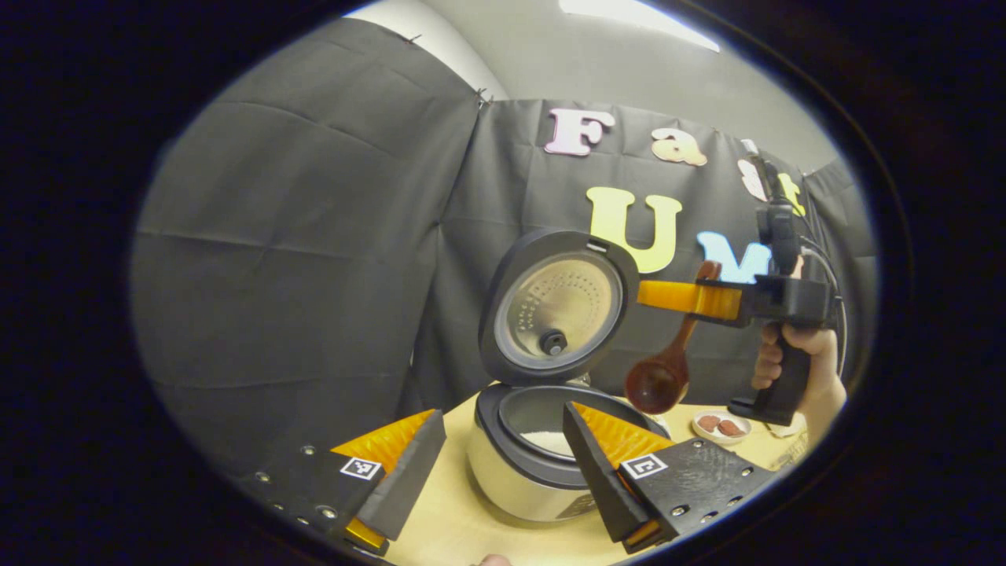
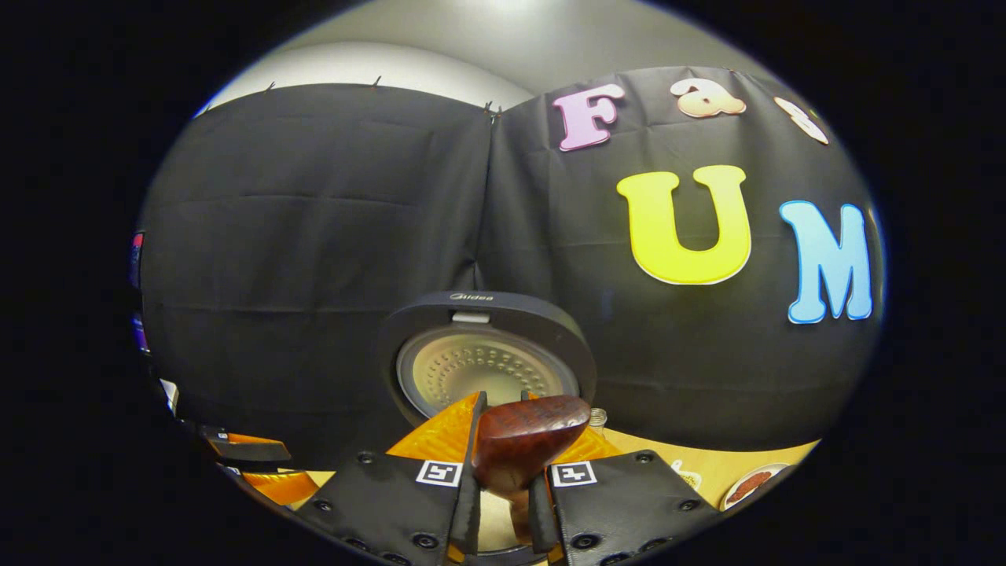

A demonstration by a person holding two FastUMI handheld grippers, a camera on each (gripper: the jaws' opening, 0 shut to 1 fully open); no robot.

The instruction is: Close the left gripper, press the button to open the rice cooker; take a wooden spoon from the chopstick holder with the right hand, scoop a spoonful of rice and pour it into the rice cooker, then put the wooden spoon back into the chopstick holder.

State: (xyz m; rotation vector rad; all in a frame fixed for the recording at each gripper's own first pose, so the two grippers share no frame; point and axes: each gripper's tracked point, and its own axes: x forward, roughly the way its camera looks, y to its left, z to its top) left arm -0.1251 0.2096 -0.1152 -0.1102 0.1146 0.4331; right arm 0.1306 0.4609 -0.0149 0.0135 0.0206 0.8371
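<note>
Right gripper (image 1: 692,299) fingers clamped on wooden spoon (image 1: 660,377) above the open rice cooker (image 1: 542,464); left gripper (image 1: 503,464) fingers apart.

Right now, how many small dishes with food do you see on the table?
1 for sure: a small white dish with reddish-brown pieces, right of the open rice cooker, below the right gripper holding the wooden spoon. More may be hidden.
</note>
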